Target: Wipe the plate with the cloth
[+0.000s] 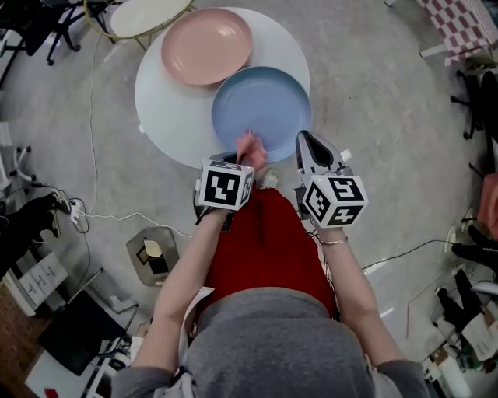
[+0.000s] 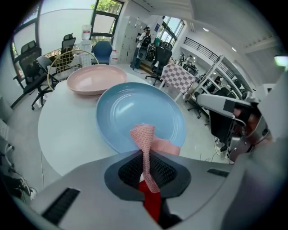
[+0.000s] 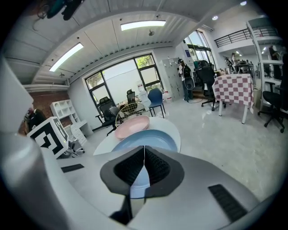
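Note:
A blue plate (image 1: 261,105) (image 2: 135,114) (image 3: 144,140) lies on the near right part of a round white table (image 1: 167,101). My left gripper (image 1: 237,159) (image 2: 145,155) is shut on a pink knitted cloth (image 1: 250,148) (image 2: 146,139), whose free end hangs over the plate's near rim. My right gripper (image 1: 307,148) (image 3: 144,164) is shut with nothing between its jaws, and it hovers at the plate's near right edge.
A pink plate (image 1: 206,45) (image 2: 95,78) (image 3: 131,126) sits behind the blue one on the same table. A small yellow-rimmed table (image 1: 144,15) stands beyond. Office chairs (image 2: 33,67), cables and a floor box (image 1: 153,255) surround the spot.

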The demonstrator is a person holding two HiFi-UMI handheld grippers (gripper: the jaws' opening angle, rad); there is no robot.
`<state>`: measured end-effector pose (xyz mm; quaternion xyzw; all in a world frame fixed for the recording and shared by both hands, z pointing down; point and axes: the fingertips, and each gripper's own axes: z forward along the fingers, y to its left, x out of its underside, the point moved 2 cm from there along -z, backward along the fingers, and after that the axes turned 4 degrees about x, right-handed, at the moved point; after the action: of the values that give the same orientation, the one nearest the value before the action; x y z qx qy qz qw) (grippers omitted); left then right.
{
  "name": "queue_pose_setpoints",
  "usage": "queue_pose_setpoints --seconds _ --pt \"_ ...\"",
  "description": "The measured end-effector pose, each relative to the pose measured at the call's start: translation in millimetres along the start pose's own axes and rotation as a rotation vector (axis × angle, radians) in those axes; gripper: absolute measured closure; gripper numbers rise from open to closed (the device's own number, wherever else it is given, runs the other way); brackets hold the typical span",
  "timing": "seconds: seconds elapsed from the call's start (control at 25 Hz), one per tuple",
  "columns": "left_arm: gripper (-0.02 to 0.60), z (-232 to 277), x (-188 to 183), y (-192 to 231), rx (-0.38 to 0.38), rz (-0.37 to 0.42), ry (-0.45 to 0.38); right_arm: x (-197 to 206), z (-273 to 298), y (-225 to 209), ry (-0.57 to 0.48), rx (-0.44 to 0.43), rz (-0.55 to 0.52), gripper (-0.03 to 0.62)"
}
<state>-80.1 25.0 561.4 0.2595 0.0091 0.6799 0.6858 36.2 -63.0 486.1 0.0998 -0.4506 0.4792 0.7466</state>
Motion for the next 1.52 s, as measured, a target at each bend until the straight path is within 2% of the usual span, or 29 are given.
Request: queue_pose_setpoints --seconds 0.2,0.36,0.76,1.08,1.52 --pt "0.548 -11.1 2.4 23.4 -0.061 -0.04 -0.034 -0.7 9.0 14.1 0.008 -0.038 -0.025 0.565" --pt "0.548 -23.4 3.7 39.7 -0.081 -0.073 -0.057 -4.3 11.3 27.2 0.003 -0.054 -0.043 0.565" --pt "0.548 -55.4 -6.6 65.0 -0.183 -0.057 -0.131 -24.7 2.7 40.0 -0.059 -0.072 -0.059 0.565" --pt "0.548 -80.5 -34.5 57.3 -0.229 -0.002 -0.226 -47.3 -14.0 39.3 -0.136 -0.066 -0.075 0.565" --pt "0.548 -108.3 -63.4 26.9 -0.224 0.046 -0.4 -70.2 -48.5 38.1 -0.237 -0.053 -0.079 0.565"
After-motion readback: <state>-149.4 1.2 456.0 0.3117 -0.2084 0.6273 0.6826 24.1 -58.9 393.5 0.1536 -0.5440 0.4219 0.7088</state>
